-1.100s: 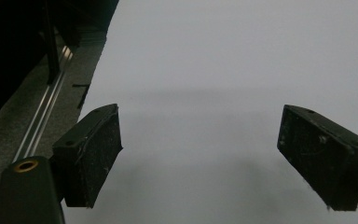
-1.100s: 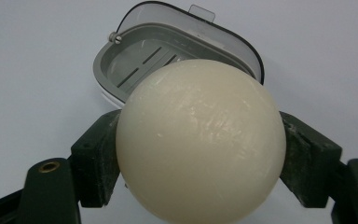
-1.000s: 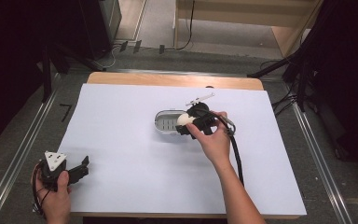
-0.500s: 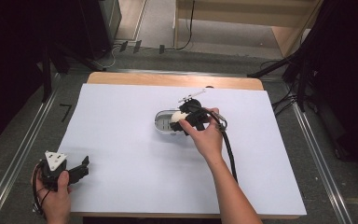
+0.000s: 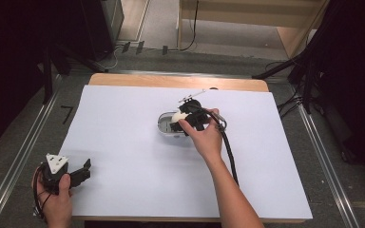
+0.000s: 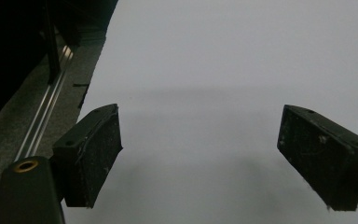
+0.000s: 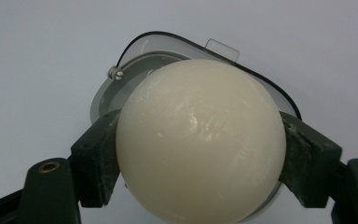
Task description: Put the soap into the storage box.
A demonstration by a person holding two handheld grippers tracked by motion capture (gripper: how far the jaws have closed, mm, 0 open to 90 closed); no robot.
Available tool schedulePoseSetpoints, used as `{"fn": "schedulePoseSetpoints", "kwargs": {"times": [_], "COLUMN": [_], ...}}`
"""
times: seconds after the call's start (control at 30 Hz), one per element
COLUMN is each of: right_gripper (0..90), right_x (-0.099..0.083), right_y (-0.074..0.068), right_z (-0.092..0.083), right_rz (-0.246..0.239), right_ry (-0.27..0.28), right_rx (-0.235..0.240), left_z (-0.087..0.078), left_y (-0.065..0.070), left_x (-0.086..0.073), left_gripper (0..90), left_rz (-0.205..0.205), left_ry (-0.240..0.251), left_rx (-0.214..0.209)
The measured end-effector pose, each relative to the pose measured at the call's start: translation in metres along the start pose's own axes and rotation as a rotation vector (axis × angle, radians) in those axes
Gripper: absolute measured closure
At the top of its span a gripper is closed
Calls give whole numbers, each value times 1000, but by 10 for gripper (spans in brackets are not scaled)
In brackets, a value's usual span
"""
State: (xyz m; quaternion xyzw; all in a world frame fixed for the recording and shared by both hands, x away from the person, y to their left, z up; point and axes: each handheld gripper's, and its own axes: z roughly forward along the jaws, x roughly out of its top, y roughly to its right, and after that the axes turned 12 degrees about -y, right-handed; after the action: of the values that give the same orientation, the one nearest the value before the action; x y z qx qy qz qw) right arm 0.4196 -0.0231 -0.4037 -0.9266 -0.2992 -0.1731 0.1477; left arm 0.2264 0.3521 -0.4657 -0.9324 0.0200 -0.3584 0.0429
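My right gripper (image 5: 179,118) is shut on a cream-white ball (image 5: 177,116), its black pads pressing on both sides. In the right gripper view the ball (image 7: 200,121) sits between the pads of the right gripper (image 7: 200,144), right above a grey oval dish (image 7: 103,91) with a clear lid swung aside. That dish (image 5: 164,126) lies near the middle of the white sheet (image 5: 123,142). Near the front left corner, a hand holds my left gripper (image 5: 83,171) low over the sheet. The left gripper (image 6: 214,154) stands open, with only bare sheet between its jaws.
A white sheet covers the wooden table (image 5: 171,80). Metal rails (image 5: 24,152) run along the floor on both sides. Cables (image 5: 285,102) and dark stands crowd the back right. A black cable (image 5: 229,152) trails from the right gripper along the forearm.
The right hand has carried the ball a little to the left, further over the grey dish. The left hand has kept still.
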Motion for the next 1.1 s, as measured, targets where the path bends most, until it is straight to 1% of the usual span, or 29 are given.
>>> {"fn": "schedulePoseSetpoints", "kwargs": {"times": [0.27, 0.6, 1.1], "right_gripper": [246, 246, 245], "right_x": [6, 8, 9], "right_y": [-2, 0, -1], "right_z": [8, 16, 24], "right_rz": [7, 27, 39], "right_ry": [-6, -26, -50], "right_rx": [-10, -23, -18], "left_z": [0, 0, 0], "left_y": [0, 0, 0], "left_x": [0, 0, 0], "left_gripper": [144, 144, 144], "left_rz": [1, 0, 0], "left_ry": [0, -2, -1], "left_rx": [0, -1, -5]}}
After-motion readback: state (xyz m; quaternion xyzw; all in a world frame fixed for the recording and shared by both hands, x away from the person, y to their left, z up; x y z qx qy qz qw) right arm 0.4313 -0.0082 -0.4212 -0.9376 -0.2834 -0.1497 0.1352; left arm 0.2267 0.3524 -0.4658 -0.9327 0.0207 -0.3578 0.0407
